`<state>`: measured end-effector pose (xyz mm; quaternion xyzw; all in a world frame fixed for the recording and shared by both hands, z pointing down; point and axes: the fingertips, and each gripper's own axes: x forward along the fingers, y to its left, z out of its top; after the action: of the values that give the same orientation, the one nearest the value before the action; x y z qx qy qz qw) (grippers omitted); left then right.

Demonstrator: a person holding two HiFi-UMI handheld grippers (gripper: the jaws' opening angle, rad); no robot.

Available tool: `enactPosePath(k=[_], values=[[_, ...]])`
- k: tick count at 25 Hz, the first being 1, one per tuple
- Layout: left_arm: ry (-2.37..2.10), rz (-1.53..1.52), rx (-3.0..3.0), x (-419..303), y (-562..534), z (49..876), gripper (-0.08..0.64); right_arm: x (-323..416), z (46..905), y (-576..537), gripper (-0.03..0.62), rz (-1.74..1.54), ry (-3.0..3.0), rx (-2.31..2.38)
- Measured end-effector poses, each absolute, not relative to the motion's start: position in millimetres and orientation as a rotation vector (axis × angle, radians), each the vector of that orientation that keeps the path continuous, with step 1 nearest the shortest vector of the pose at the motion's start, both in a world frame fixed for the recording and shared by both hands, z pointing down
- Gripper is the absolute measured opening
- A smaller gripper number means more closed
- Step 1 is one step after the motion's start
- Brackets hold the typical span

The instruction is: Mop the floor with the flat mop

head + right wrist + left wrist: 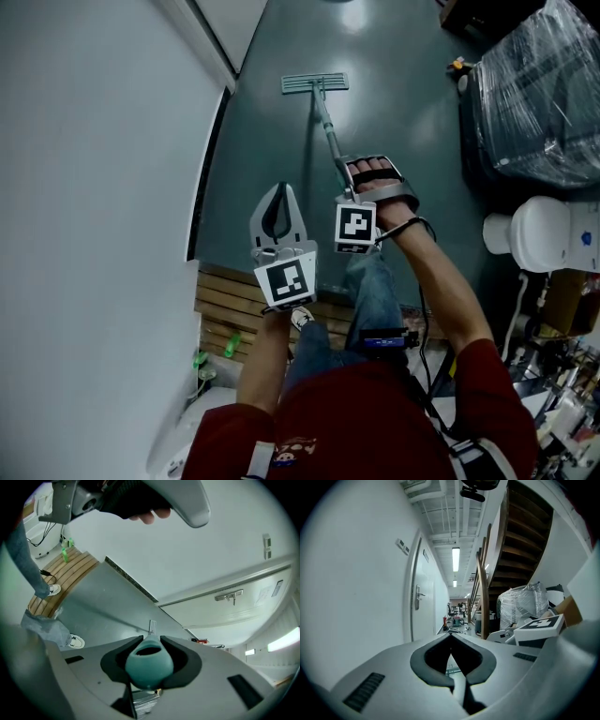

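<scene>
The stiff, light-seeming flat mop (head at twelve o'clock) was clamped handle-end in the right gripper, the left gripper closed empty.

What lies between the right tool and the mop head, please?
The mop's pole, gripped by the right tool, over bare floor, in the head view.

We see a plastic-wrapped bundle near a white rounded container, and a slatted wooden platform beside the white wall.
</scene>
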<state>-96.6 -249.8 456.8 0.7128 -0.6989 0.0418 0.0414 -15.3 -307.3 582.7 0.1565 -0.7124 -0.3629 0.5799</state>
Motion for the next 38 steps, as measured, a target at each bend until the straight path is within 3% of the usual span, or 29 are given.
enactPosePath(k=[38], values=[[-2.168,0.15,2.161,-113,-224,456,0.015,-26,615,-321,0.12,-0.927,-1.553,0.369]])
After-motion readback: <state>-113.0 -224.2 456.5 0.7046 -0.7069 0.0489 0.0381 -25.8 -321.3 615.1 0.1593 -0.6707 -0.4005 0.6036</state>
